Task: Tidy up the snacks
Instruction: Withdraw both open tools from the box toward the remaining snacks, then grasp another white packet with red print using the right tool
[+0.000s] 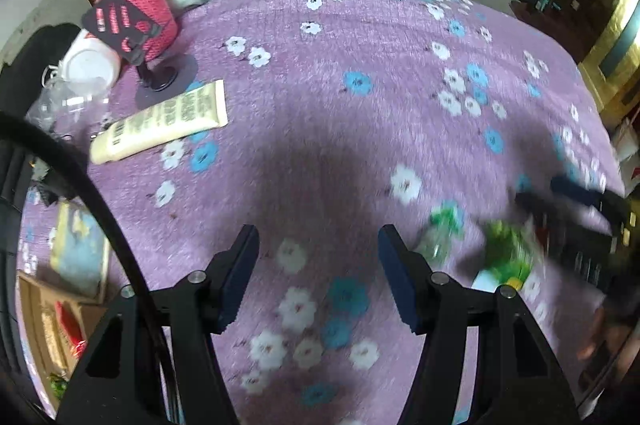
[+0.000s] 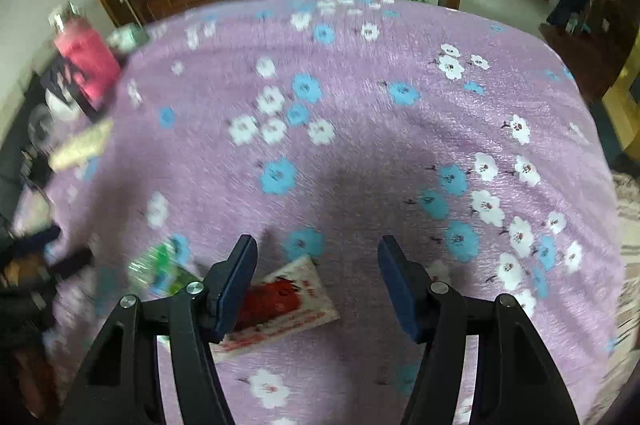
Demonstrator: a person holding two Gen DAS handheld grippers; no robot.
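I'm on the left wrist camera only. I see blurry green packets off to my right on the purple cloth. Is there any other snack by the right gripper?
Observer: Yes. A red and white packet lies flat on the cloth, just right of a green packet.
Operator: Is the right gripper holding it?
Observer: No. The right gripper has its jaws open and nothing is between them. The packet's left end is hidden behind the left jaw.
Operator: And that green packet, is it inside the jaws?
Observer: No, it lies outside them, to the left.
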